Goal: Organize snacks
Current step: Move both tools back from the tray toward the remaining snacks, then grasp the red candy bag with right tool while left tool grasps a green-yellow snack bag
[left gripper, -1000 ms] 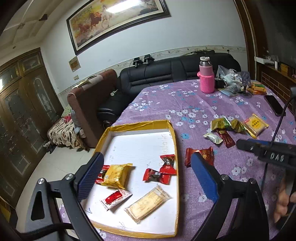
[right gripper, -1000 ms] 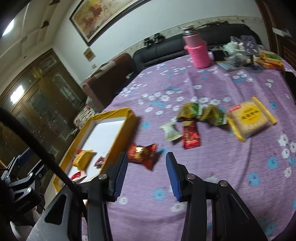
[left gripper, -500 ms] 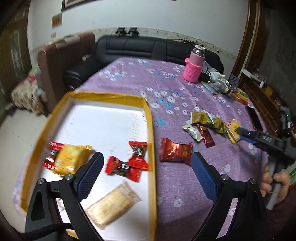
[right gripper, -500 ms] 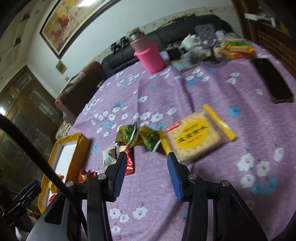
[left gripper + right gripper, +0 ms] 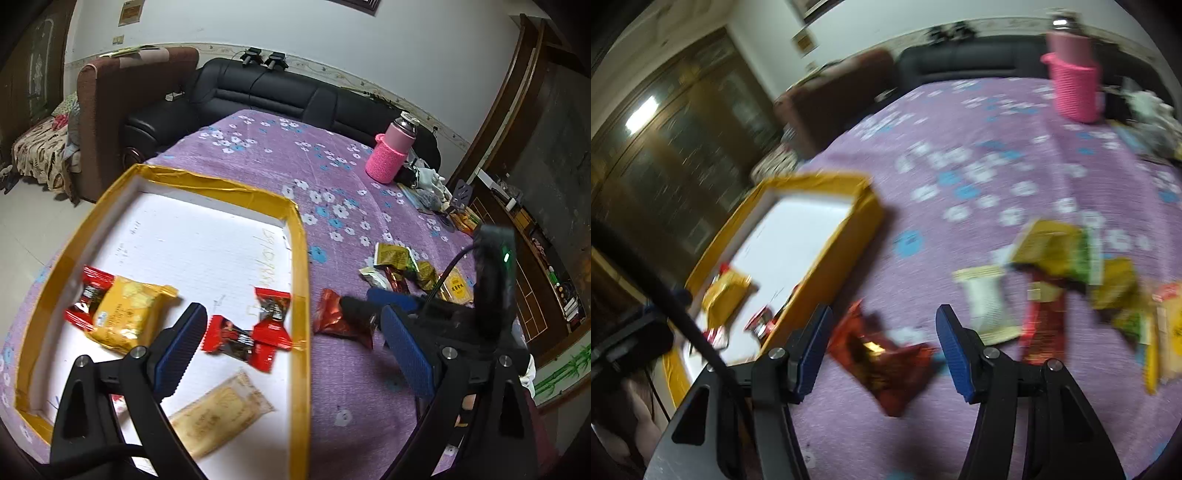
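A yellow-rimmed tray (image 5: pixel 300 258) with a white floor holds a yellow packet (image 5: pixel 122 314), red candies (image 5: pixel 255 332) and a clear cracker pack (image 5: pixel 218 413). My left gripper (image 5: pixel 288 354) is open above the tray's right rim. A red foil snack (image 5: pixel 882 354) lies on the purple cloth beside the tray (image 5: pixel 846 236); it also shows in the left wrist view (image 5: pixel 332 321). My right gripper (image 5: pixel 884 350) is open, its fingers on either side of this snack. The right gripper also shows in the left wrist view (image 5: pixel 373 301).
More snacks (image 5: pixel 1060 258) lie in a loose pile to the right on the flowered cloth (image 5: pixel 280 155). A pink bottle (image 5: pixel 391 155) and clutter stand at the far edge. A black sofa (image 5: pixel 280 92) is behind the table.
My right gripper has swung left from the cracker pack and pile and now straddles the red foil snack. My left gripper's view has shifted a little over the tray.
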Demonstrator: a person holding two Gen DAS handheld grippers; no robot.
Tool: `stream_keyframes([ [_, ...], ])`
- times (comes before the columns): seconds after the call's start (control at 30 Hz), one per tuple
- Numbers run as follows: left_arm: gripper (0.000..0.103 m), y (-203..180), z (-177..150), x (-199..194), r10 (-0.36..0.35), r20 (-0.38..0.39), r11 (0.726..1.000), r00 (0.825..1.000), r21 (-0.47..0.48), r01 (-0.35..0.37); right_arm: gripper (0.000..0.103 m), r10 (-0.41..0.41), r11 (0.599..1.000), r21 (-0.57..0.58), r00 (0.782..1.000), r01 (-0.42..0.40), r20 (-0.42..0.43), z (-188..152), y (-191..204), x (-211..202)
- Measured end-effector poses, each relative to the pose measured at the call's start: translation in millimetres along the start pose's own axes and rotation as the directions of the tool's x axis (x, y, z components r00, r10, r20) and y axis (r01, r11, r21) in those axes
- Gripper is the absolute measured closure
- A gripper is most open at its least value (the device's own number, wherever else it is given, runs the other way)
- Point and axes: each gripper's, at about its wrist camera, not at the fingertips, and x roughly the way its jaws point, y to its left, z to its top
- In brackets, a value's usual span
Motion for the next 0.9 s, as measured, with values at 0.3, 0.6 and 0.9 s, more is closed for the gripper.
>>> stream_keyframes([
  [0.3,0.008,-8,7,10,-0.032,-0.032,0.999,0.999,0.021,0.033,0.074,-0.106,0.987,-0.126,0.994,0.101,-0.031,-17,26,15],
  [0.6,0.008,-61,19,45,-0.029,-0.082,0.981,0.996,0.186,0.044,0.074,-0.139,0.987,0.09,0.989,0.134,0.052,-40,-26,-60],
  [0.9,0.015,-114,27,113,0.007,-0.165,0.953,0.986,0.299,0.043,0.073,-0.183,0.925,0.363,0.97,0.115,0.158,-53,-103,-99],
])
